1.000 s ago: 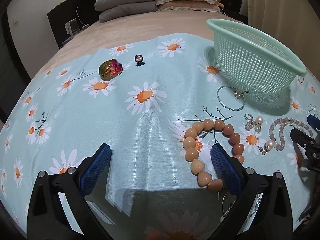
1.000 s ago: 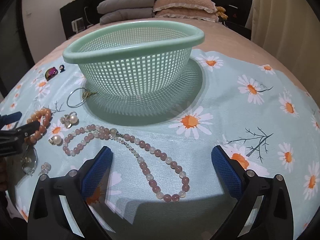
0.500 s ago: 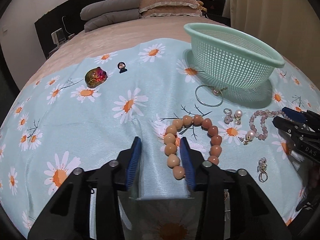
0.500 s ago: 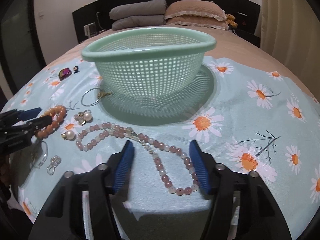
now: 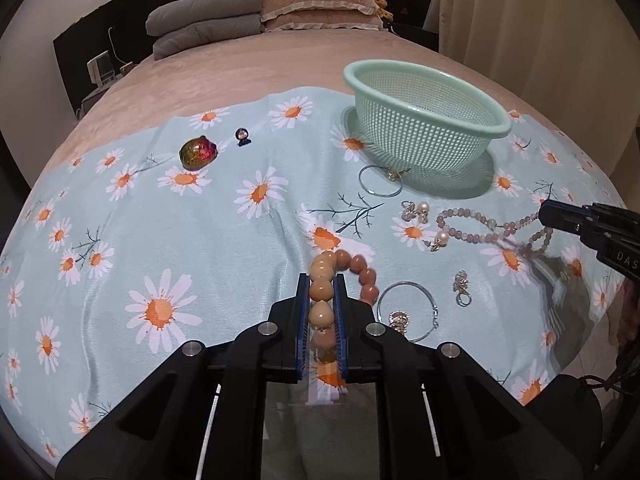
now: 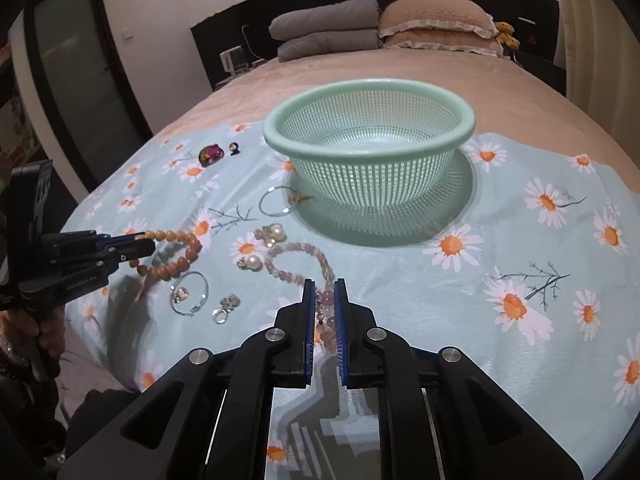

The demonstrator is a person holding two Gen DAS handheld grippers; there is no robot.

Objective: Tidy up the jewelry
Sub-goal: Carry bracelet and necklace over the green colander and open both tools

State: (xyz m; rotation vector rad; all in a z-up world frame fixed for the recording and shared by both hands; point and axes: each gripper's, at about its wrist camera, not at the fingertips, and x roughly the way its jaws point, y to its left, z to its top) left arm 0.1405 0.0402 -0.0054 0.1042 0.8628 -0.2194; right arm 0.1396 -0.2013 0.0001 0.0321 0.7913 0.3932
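Note:
My left gripper [image 5: 321, 284] is shut on the orange bead bracelet [image 5: 352, 266], whose beads sit between the blue pads; it also shows in the right wrist view [image 6: 176, 254]. My right gripper [image 6: 323, 292] is shut on the pink bead necklace [image 6: 296, 260], which trails over the daisy cloth and also shows in the left wrist view [image 5: 480, 226]. The green mesh basket [image 6: 370, 130] stands empty beyond the jewelry; it shows in the left wrist view [image 5: 424, 120] too.
On the cloth lie a thin bangle [image 5: 380, 182], pearl earrings [image 5: 416, 210], a silver bangle with a charm [image 5: 408, 314], a small clasp piece [image 5: 462, 288], an iridescent stone [image 5: 198, 152] and a tiny black trinket [image 5: 242, 136]. Pillows lie at the bed's head.
Both grippers closed from wide open: the left onto the orange bracelet, the right onto the pink necklace. Both have lifted and pulled back, bunching the strands.

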